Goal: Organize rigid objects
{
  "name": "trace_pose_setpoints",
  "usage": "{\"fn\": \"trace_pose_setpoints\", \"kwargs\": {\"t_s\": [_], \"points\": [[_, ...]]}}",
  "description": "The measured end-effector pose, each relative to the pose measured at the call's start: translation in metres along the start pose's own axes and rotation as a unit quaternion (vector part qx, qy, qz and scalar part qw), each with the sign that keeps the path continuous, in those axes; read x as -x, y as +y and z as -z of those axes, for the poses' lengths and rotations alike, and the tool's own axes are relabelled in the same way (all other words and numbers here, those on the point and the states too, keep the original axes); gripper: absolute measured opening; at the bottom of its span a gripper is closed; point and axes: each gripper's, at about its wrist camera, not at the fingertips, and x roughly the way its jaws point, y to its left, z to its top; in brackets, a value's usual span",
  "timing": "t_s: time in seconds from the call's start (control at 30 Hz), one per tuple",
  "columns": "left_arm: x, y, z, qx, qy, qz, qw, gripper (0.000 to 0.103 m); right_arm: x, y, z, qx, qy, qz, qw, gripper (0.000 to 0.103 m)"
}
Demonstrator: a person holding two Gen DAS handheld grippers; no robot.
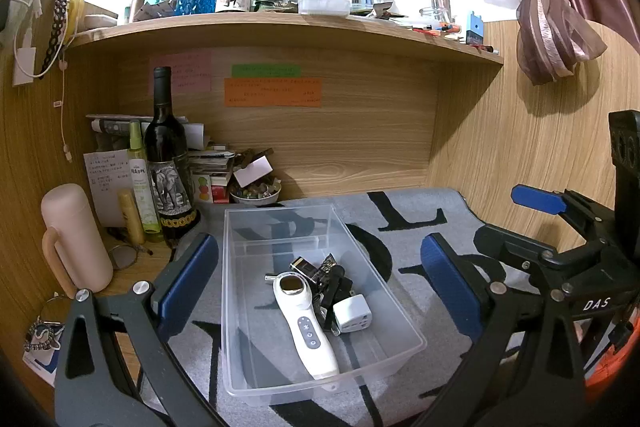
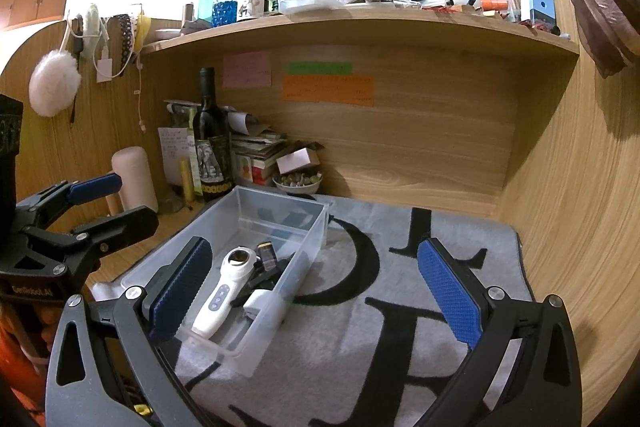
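Both grippers hang empty over the mat (image 2: pixel 360 327), jaws spread wide. The left gripper (image 1: pixel 320 287) hovers above the clear bin (image 1: pixel 240 307), its fingers to either side of it; the right gripper (image 2: pixel 316 291) sits to the bin's right, above bare mat, tilted down and forward. Inside the bin lie the white wand (image 1: pixel 306 323), a white plug (image 1: pixel 354 315) and some dark bits (image 1: pixel 328 275) too jumbled to name. No loose piece shows on the mat, so sorting looks near done. Risk from here: the bin is light and would likely slide or tip if a finger catches its rim. The wine bottle (image 1: pixel 166 155) and pink flask (image 1: pixel 74 235) stand near on the bench, open to a stray left swing.
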Motion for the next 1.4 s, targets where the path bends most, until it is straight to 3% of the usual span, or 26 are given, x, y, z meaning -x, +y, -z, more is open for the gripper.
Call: {"fn": "trace_pose_setpoints", "kwargs": {"t_s": [1.4], "points": [[-0.0037, -0.0045, 0.0006, -0.009, 0.005, 0.027, 0.9996, 0.103, -0.0015, 0.0003, -0.0008, -0.014, 0.004, 0.006, 1.0, 0.103]]}}
